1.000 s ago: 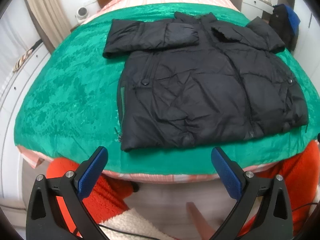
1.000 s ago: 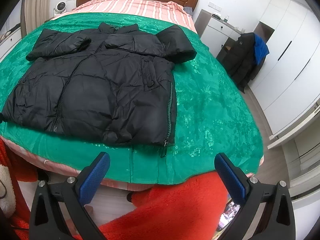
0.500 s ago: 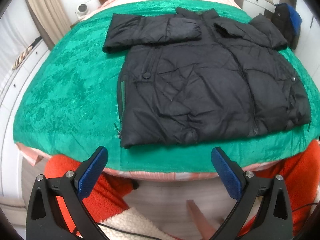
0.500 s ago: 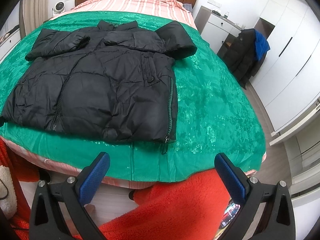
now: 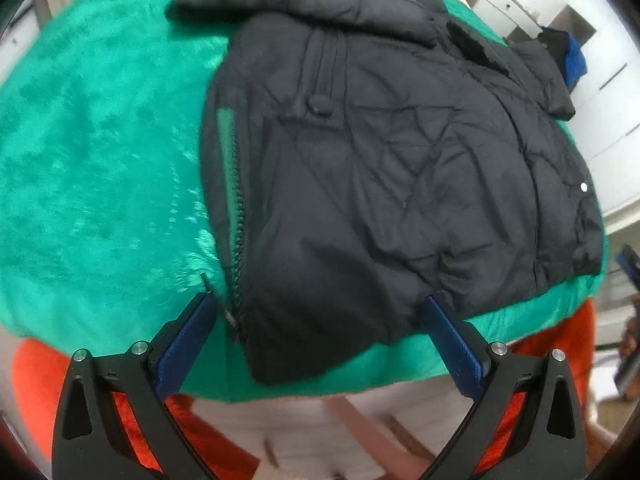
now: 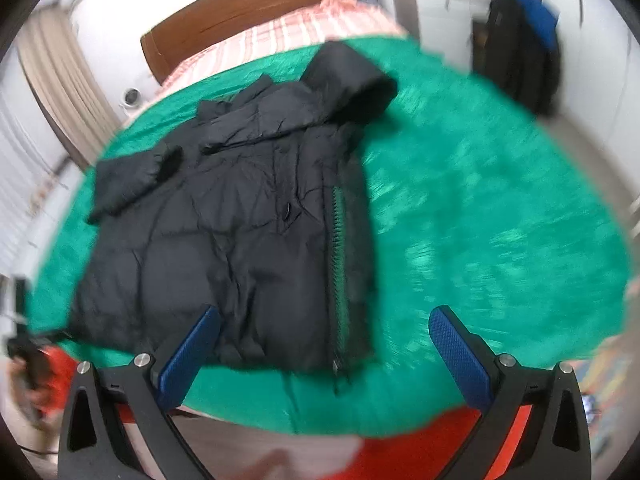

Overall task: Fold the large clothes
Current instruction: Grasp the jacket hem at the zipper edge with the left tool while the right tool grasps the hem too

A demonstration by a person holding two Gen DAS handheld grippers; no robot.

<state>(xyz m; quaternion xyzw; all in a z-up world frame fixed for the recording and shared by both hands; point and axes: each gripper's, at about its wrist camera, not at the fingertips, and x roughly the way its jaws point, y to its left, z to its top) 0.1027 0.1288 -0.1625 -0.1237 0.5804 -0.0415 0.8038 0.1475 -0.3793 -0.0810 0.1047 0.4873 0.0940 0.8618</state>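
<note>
A black puffer jacket (image 5: 380, 152) lies flat on a green bedspread (image 5: 100, 152), both sleeves folded in across its chest, hem toward me. My left gripper (image 5: 318, 312) is open and hovers just over the jacket's near left hem corner, blue pads either side of it with nothing held. In the right wrist view the same jacket (image 6: 224, 232) shows its zipper edge on the right side. My right gripper (image 6: 324, 324) is open above the near right hem corner, by the zipper end. Both views are motion-blurred.
The green bedspread (image 6: 500, 220) covers a bed with a wooden headboard (image 6: 256, 20). A dark coat (image 6: 520, 48) hangs at the far right by white cabinets. A person's orange clothing (image 5: 36, 392) shows below the bed's near edge.
Both grippers have moved forward and down toward the jacket's hem, the left to its left corner, the right to its right corner. Both stay open. The jacket has not moved.
</note>
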